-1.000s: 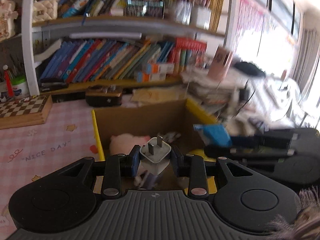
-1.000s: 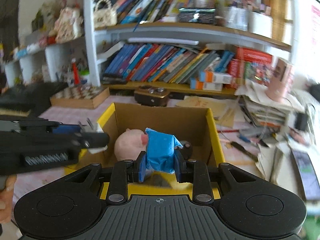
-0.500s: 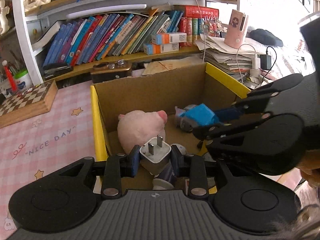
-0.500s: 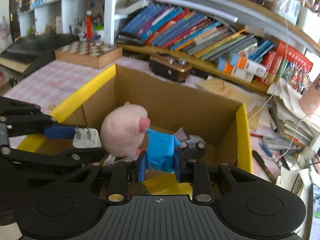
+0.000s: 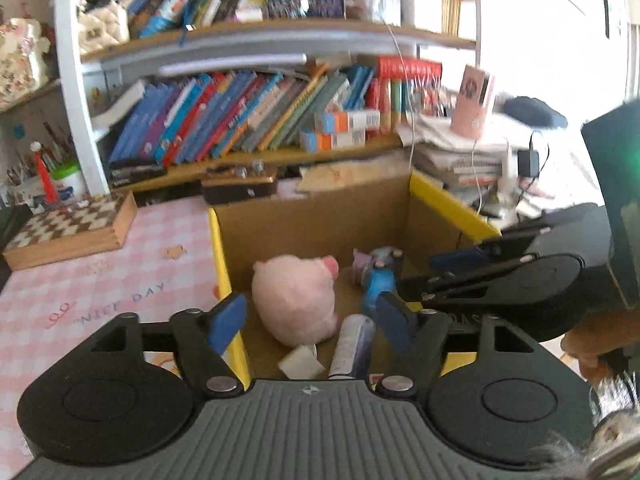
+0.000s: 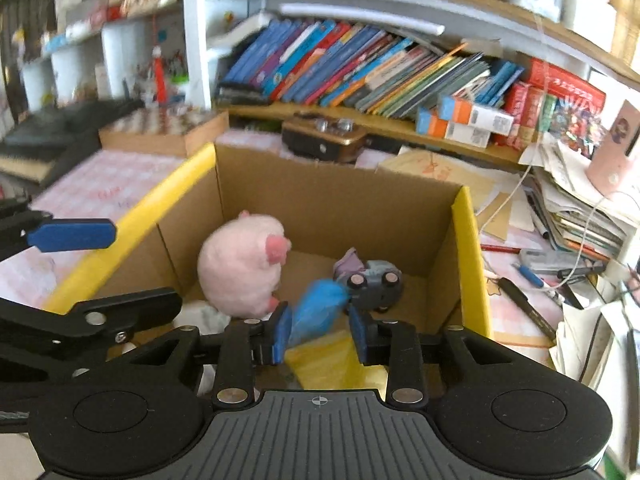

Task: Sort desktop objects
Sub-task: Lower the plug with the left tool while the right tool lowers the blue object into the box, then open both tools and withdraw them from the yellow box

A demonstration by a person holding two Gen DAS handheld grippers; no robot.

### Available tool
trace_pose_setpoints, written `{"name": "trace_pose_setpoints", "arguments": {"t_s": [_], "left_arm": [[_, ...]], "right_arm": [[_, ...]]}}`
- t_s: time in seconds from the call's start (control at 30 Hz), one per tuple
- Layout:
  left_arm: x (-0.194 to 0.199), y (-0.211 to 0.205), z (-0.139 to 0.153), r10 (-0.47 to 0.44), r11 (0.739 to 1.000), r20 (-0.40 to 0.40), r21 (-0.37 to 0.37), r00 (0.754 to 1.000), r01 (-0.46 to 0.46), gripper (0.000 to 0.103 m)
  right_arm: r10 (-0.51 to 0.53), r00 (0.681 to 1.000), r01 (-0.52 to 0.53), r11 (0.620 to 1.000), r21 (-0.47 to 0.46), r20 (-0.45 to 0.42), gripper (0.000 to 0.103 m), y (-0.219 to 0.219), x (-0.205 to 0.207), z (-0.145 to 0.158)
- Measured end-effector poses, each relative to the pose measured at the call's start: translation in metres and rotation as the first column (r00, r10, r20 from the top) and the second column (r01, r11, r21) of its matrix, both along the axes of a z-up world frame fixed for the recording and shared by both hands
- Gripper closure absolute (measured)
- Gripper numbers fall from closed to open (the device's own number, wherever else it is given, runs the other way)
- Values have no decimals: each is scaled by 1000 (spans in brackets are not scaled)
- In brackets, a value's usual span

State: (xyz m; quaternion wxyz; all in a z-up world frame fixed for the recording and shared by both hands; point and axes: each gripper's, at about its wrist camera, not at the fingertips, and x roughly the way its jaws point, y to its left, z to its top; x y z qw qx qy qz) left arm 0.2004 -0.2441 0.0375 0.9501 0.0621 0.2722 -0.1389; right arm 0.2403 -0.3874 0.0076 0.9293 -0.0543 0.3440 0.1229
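- So the white charger plug (image 5: 301, 361) has left the left claw (image 5: 310, 326) and now lies on the box floor right below it, next to a whitish tube (image 5: 352, 346). A moment ago it was pinched between those blue pads; now the jaws are opening with nothing between them.
- Same on the other side: the right claw (image 6: 320, 332) is opening too, and the blue wrapper thing (image 6: 316, 310) that it was squeezing is slipping out ahead of the pads, blurred, looks mid-drop. Can't say if one pad still brushes it.
- Both items are inside the cardboard box (image 6: 336, 208) with the yellow flaps, so I'd call this pair sorted. Next is probably pulling both claws out and going for more clutter.
- Just past the claws in the box: a pink plush pig (image 5: 294, 294) and a small grey toy car (image 6: 374, 282), which the blue wrapper is landing beside.
- Outward to the left of the left claw, the pink checked mat (image 5: 104, 280) on the surface reads "NICE DAY".
- A chessboard box (image 5: 70, 226) sits further off that way, bookshelf (image 5: 256, 116) behind. Book spines are too blurry to read.
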Motion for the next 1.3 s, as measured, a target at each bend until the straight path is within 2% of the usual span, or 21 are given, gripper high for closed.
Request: {"name": "trace_pose_setpoints", "arguments": {"t_s": [0.13,0.4,0.67,0.87,1.0,1.1,1.3], "left_arm": [[-20,8,15,24,1000,65,-15,998,-23,20],[-49,34,30,123,992,113,-45,986,-119,13],[-77,57,29,183,983,105,-48,977,-179,12],[-97,74,22,232,972,88,-54,969,-228,5],[-113,86,19,247,968,93,-56,964,-243,0],[-124,96,18,263,964,98,-56,960,-259,0],[-142,115,16,277,961,89,-45,957,-274,0]], "right_arm": [[-21,998,19,999,35,57,69,-4,-19,10],[-83,989,70,993,99,124,63,-14,-58,19],[-148,982,129,980,153,116,63,-18,-81,18],[-202,974,182,968,172,103,63,-16,-102,16],[-229,969,211,961,178,88,55,-6,-116,11],[-240,968,225,958,179,71,54,6,-128,7],[-248,967,234,956,174,61,42,35,-152,7]]}}
